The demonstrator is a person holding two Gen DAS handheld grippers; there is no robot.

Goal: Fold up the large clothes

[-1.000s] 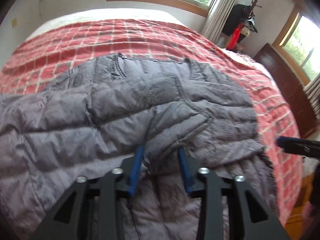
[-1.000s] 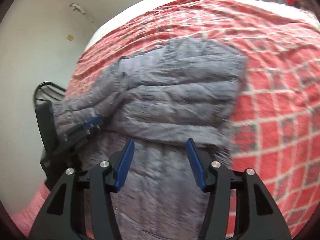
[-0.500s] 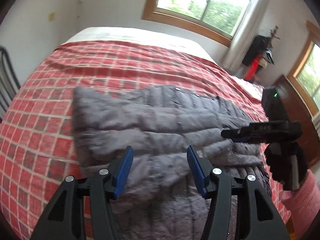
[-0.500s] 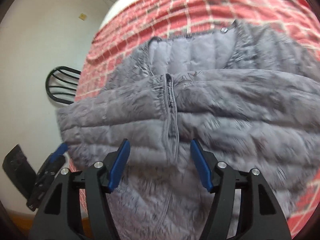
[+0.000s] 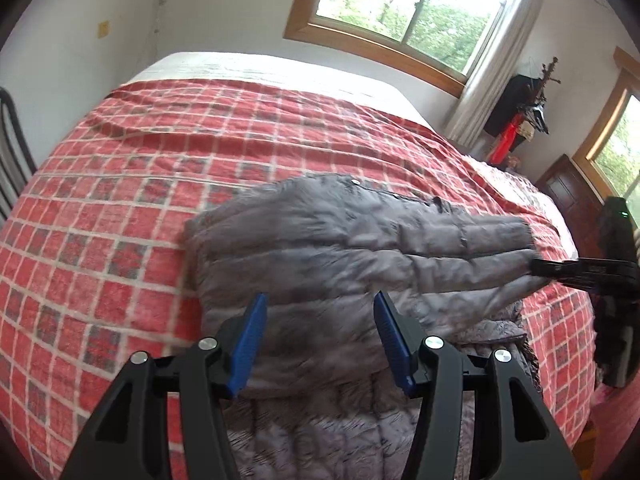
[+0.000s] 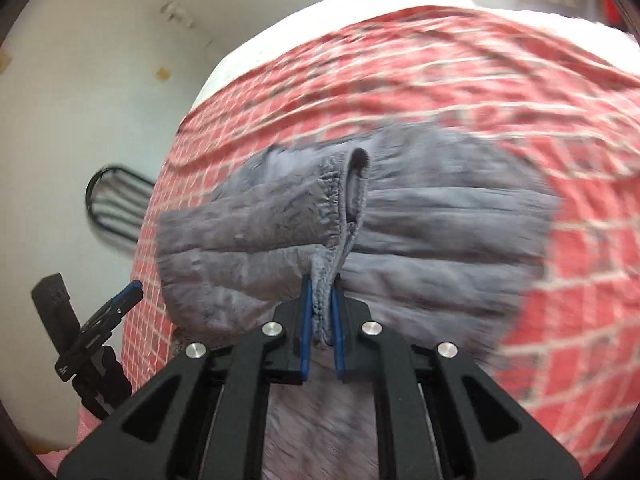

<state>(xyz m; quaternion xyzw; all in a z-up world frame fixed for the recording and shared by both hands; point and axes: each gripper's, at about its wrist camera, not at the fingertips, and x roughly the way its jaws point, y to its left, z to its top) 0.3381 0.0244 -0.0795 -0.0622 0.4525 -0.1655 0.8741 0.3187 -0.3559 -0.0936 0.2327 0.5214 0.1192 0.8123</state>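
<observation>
Left wrist view: bed [image 5: 120,208] with red checked cover fills frame, grey puffer jacket [image 5: 328,256] lying centre to lower centre.
Sleeve [image 5: 472,248] runs toward right edge, where right gripper [image 5: 538,267] is clamped on its cuff; right wrist view shows cuff [image 6: 322,300] pinched between the blue pads [image 6: 306,320], bottom centre. Left gripper [image 5: 320,344] at bottom centre, jaws apart, nothing between them, jacket below.

jacket [image 6: 440,240] motion-blurred, hem cut off below
</observation>
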